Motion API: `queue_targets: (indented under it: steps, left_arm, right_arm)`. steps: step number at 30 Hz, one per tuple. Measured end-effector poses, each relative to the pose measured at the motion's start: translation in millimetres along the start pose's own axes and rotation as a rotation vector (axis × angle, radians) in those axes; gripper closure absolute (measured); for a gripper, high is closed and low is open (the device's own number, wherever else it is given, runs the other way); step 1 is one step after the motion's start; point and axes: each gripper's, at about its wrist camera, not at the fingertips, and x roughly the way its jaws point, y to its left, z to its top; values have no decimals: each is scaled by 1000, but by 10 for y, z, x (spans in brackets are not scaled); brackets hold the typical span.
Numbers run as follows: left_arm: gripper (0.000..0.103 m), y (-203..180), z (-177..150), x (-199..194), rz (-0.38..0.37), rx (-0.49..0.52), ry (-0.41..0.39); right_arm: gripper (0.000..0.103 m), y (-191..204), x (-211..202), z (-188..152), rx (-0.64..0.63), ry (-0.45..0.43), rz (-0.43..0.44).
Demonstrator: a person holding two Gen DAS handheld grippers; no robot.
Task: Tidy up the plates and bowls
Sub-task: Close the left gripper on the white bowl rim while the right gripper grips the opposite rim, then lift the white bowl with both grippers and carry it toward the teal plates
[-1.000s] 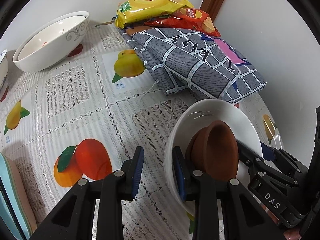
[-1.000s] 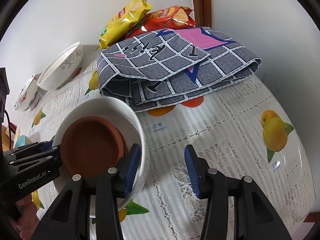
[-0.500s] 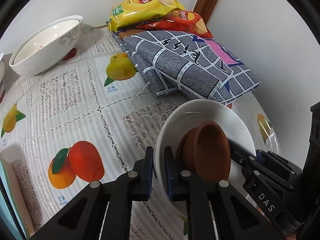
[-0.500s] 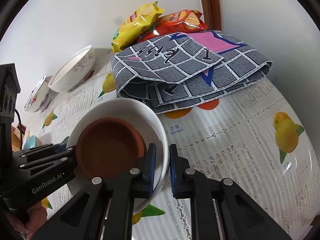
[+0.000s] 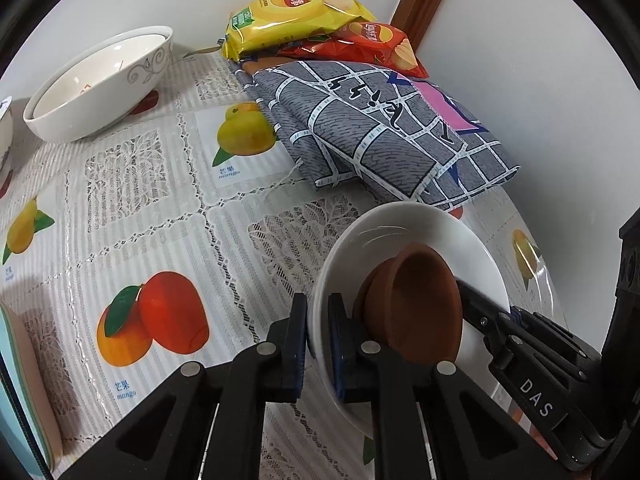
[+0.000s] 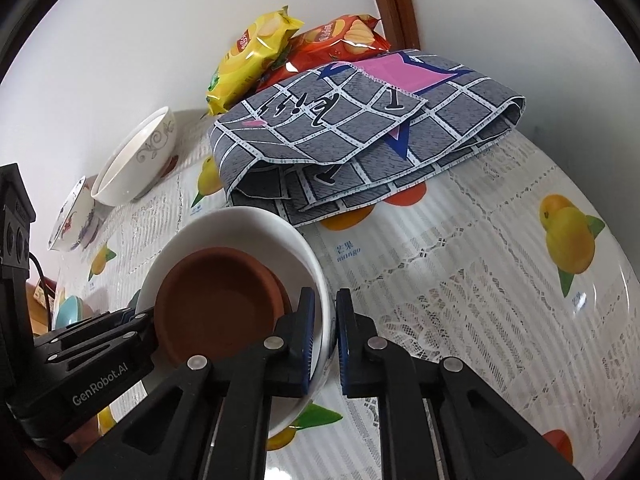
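Note:
A white bowl [image 5: 424,232] [image 6: 240,228] holds a small brown clay dish [image 5: 416,300] [image 6: 216,300]. Both grippers pinch its rim from opposite sides. My left gripper [image 5: 318,320] is shut on the near left rim. My right gripper [image 6: 322,320] is shut on the right rim; it also shows in the left wrist view [image 5: 520,344]. The bowl appears lifted slightly off the fruit-print tablecloth [image 5: 160,208]. A large white bowl with grey scrollwork [image 5: 96,84] [image 6: 136,160] stands at the back left. A patterned bowl [image 6: 72,216] stands beside it.
A folded grey checked cloth [image 5: 380,128] [image 6: 360,132] lies behind the held bowl. Yellow [image 5: 292,12] and red [image 5: 360,44] chip bags lean in the back corner by the wall. A teal dish edge [image 5: 20,380] sits at the near left.
Both grippers closed from open onto the white bowl's rim, and the bowl has risen and tilted a little with them.

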Motion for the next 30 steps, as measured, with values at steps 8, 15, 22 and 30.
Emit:
queue_targets:
  steps: [8, 15, 22, 30]
  left_arm:
    - [93, -15, -3, -80, -1, 4, -2]
    - [93, 12, 22, -176, -3, -1, -13]
    - [93, 45, 36, -288, -12, -9, -20]
    - [93, 72, 36, -465, -7, -12, -45]
  right_arm:
    - [93, 16, -61, -13, 12, -9, 4]
    - [93, 57, -143, 6, 5, -18, 4]
    - [93, 121, -255, 34, -6, -35, 1]
    - [93, 208, -379, 44, -13, -50, 7]
